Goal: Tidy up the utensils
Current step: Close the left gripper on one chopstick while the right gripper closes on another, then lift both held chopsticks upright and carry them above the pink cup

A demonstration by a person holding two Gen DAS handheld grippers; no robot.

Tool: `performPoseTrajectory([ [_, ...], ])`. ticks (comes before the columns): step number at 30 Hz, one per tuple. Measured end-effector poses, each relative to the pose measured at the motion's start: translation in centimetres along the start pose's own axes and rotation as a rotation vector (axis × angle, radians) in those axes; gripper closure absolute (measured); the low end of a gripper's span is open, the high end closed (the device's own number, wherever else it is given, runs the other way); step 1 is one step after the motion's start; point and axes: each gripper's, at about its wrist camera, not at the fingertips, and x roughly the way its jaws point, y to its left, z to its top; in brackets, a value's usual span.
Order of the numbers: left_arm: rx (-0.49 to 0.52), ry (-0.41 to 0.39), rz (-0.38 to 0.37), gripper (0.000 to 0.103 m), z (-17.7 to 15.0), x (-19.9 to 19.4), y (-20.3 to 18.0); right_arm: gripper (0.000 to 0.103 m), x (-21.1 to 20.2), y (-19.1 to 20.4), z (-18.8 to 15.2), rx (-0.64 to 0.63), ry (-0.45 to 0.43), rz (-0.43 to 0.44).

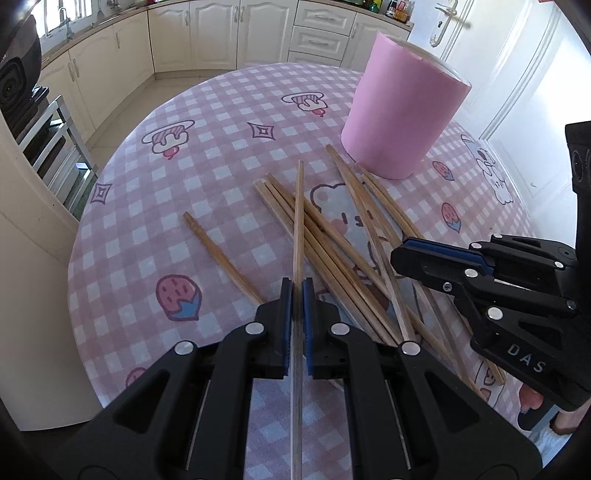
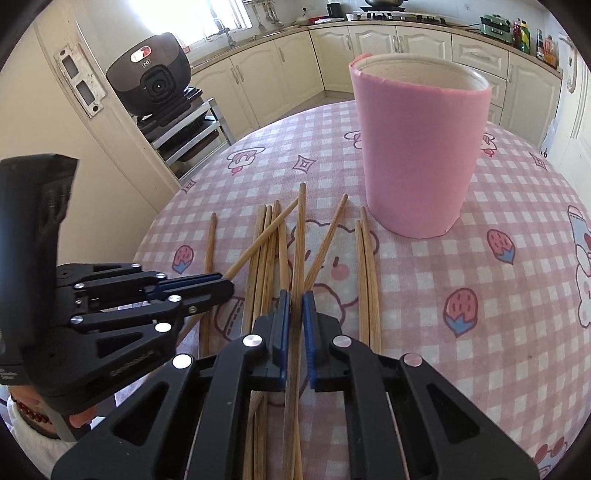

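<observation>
Several wooden chopsticks (image 1: 332, 243) lie in a loose pile on the pink checked tablecloth (image 1: 221, 110). A tall pink cup (image 1: 402, 107) stands upright just beyond them; it also shows in the right wrist view (image 2: 417, 147). My left gripper (image 1: 297, 291) is shut on one chopstick (image 1: 298, 221) that points forward over the pile. My right gripper (image 2: 296, 301) is shut on another chopstick (image 2: 300, 236) pointing toward the cup. The left gripper also shows at the left of the right wrist view (image 2: 225, 282), with its chopstick (image 2: 262, 236) slanting over the pile.
The round table's edge (image 1: 85, 221) curves close at the left. Kitchen cabinets (image 1: 214, 33) line the far wall. A dark appliance on a metal rack (image 2: 159, 85) stands left of the table. A white door (image 1: 509, 74) is at the right.
</observation>
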Motion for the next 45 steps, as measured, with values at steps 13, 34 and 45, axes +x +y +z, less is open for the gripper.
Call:
performPoseTrajectory([
  [13,-0.010,-0.102,-0.077,0.097,0.7,-3.4,-0.2,0.098,-3.7,0.0,0.7,-0.006,-0.088,0.025],
  [34,0.060,-0.518,-0.148,0.097,7.2,-16.9,-5.1,0.098,-14.5,-1.1,4.9,-0.042,-0.429,-0.069],
  [45,0.032,-0.629,-0.102,0.097,12.1,-18.0,-7.0,0.098,-19.0,-1.7,7.9,-0.018,-0.625,-0.147],
])
